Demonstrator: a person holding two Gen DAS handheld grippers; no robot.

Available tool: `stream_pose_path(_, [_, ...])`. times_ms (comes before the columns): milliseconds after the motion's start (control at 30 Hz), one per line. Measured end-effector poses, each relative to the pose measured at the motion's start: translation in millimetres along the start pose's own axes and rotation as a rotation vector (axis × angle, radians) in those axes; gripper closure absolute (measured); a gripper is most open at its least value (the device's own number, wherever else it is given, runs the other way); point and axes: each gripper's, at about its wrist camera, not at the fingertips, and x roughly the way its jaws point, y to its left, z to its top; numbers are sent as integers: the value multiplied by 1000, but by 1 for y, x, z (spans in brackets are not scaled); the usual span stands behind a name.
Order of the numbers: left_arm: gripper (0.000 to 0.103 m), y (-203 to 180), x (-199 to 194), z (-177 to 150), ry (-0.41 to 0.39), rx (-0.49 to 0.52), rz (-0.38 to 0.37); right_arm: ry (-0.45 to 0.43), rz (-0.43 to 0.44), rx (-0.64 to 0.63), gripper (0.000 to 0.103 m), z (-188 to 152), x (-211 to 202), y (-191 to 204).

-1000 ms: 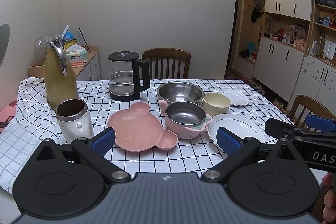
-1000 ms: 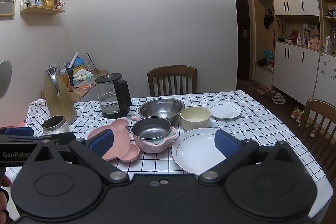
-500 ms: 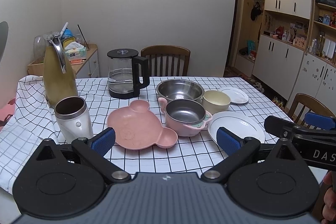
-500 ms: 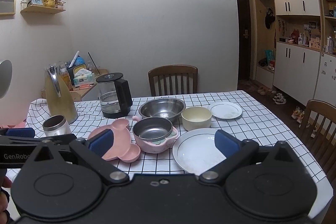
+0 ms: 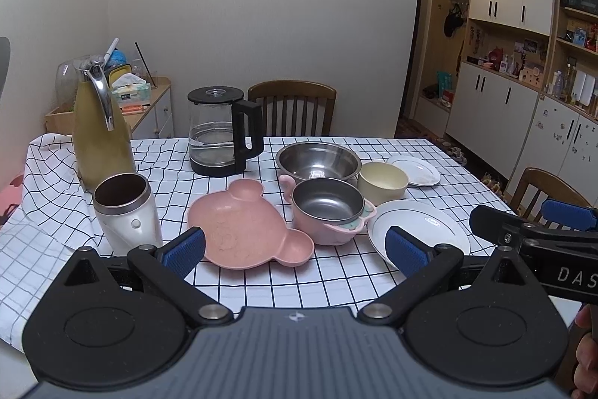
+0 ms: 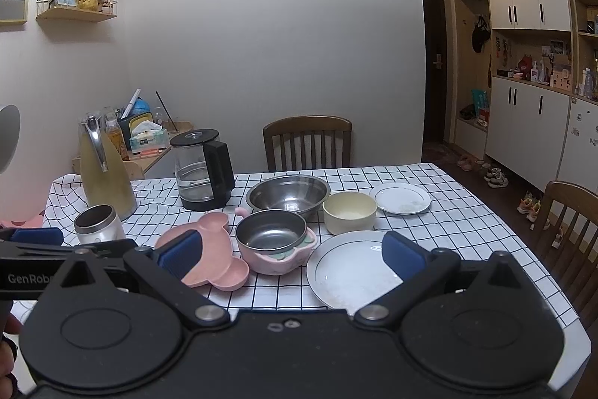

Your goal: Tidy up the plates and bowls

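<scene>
On the checked tablecloth lie a pink bear-shaped plate [image 5: 246, 227] [image 6: 213, 249], a pink bowl with a steel liner [image 5: 329, 212] [image 6: 273, 238], a big steel bowl [image 5: 317, 161] [image 6: 287, 195], a cream bowl [image 5: 382, 177] [image 6: 349, 212], a large white plate [image 5: 418, 230] [image 6: 351, 268] and a small white plate [image 5: 415, 171] [image 6: 401, 198]. My left gripper [image 5: 295, 249] hangs open in front of the pink plate and pink bowl, holding nothing. My right gripper [image 6: 291, 255] is open too, near the table's front edge before the pink bowl and large plate.
A glass kettle [image 5: 220, 133], a tall yellow-green thermos jug [image 5: 101, 137] and a white steel-rimmed cup [image 5: 125, 210] stand on the table's left. Wooden chairs stand behind the table [image 5: 291, 107] and at its right [image 6: 572, 212]. A cluttered side cabinet [image 5: 145, 103] stands beside the left wall.
Both views shift only slightly; the dishes have not moved and both grippers stay open.
</scene>
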Motion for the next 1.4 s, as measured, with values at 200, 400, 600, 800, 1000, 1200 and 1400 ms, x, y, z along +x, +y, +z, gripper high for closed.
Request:
stream_pose_path(200, [0,-2,2,2,-6,1,-8,-2,-7,-1,0,3,-1,0])
stream_pose_path(400, [0,-4,5,4,-1,-1,-12,1,-15,-5,0,7,1,-3])
stream_pose_path(600, [0,-10,15,6,19,-3,-13,9,-16,-4,0,10,5,-9])
stream_pose_path(800, [0,-22,37,9,60,-9,-2,25,-6,-9,0,12,18,-19])
stream_pose_path(1000, [0,-45,74,14,116,-30,8,61,22,-27,0,17,44,-41])
stream_pose_path(1200, [0,-71,122,20,193,-78,22,125,39,-30,0,23,82,-82])
stream_pose_path(1400, [0,-91,170,21,298,-136,48,213,63,-39,0,29,126,-123])
